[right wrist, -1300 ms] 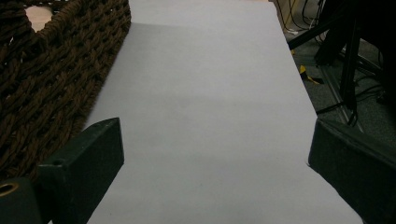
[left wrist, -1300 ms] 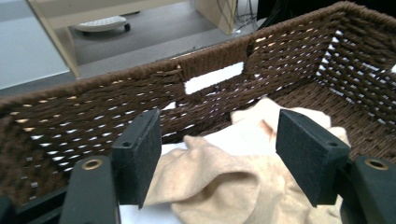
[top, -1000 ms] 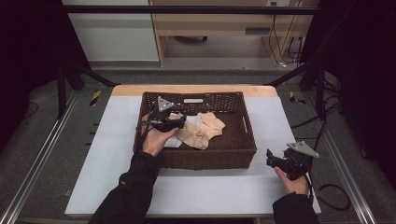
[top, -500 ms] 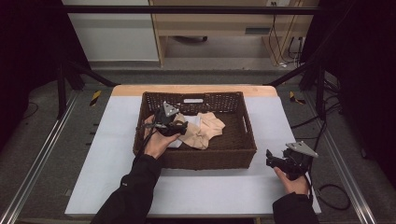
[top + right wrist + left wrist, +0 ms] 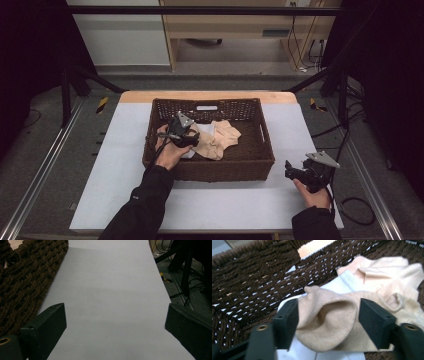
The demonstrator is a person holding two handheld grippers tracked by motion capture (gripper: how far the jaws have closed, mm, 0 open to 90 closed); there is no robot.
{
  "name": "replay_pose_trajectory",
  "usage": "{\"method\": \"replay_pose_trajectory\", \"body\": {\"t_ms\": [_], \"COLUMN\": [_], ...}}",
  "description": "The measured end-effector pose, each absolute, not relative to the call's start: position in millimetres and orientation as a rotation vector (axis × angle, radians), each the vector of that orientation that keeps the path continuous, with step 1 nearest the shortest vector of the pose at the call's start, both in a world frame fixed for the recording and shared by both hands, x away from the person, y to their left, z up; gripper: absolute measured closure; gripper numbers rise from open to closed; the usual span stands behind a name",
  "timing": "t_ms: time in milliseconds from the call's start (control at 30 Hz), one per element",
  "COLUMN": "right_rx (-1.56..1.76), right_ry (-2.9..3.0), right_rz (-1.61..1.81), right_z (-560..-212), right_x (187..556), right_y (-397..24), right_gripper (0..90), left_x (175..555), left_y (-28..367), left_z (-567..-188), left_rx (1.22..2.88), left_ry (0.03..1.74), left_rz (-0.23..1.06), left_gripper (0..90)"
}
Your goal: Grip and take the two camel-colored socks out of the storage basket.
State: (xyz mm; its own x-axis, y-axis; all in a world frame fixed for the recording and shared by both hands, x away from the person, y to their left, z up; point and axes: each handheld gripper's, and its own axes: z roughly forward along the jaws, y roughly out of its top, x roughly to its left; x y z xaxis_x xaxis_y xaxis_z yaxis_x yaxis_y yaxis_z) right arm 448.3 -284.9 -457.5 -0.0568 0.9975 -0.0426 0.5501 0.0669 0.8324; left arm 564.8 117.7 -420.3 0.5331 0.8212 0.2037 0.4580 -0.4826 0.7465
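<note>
High view first, working from the near edge back: the right tool (image 5: 292,170) sits low over the pale grey worktop (image 5: 125,150), off the right front corner of the dark brown woven wicker basket (image 5: 225,170), and in the right gripper view its jaws are spread wide with nothing but bare worktop between them and the basket wall just to one side. Further in, the left tool (image 5: 187,139) is down inside the basket, near its left half. Left gripper view shows its jaws apart on either side of a bunched-up beige fabric sock (image 5: 329,322), touching or nearly so, can't tell if it's actually pinched. Under that is a white ribbed sock (image 5: 344,281), and another beige sock (image 5: 387,272) lies beyond, near the basket's far wall.
</note>
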Motion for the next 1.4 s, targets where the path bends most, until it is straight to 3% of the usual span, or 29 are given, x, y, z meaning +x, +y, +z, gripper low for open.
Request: {"method": "replay_pose_trajectory", "body": {"t_ms": [167,400,533,967,1400], "right_rx": [1.559,1.557,1.561,1.562,1.566], "right_ry": [1.689,1.689,1.688,1.682,1.679], "right_rz": [0.860,0.866,0.865,0.867,0.866], "right_z": [-458,-457,-457,-457,-457], "right_x": [448,447,447,447,448], "right_y": [-285,-285,-285,-286,-286], "right_gripper": [4.0,4.0,4.0,4.0,4.0], "left_x": [566,566,564,552,532], "left_y": [119,122,125,139,153], "left_z": [-421,-420,-417,-394,-357], "left_rx": [2.162,2.162,2.128,1.848,1.700], "left_ry": [1.064,1.137,1.163,1.077,0.965], "left_rz": [0.703,0.650,0.642,0.637,0.674], "left_gripper": [50.0,77.8,86.9,88.2,88.3]}}
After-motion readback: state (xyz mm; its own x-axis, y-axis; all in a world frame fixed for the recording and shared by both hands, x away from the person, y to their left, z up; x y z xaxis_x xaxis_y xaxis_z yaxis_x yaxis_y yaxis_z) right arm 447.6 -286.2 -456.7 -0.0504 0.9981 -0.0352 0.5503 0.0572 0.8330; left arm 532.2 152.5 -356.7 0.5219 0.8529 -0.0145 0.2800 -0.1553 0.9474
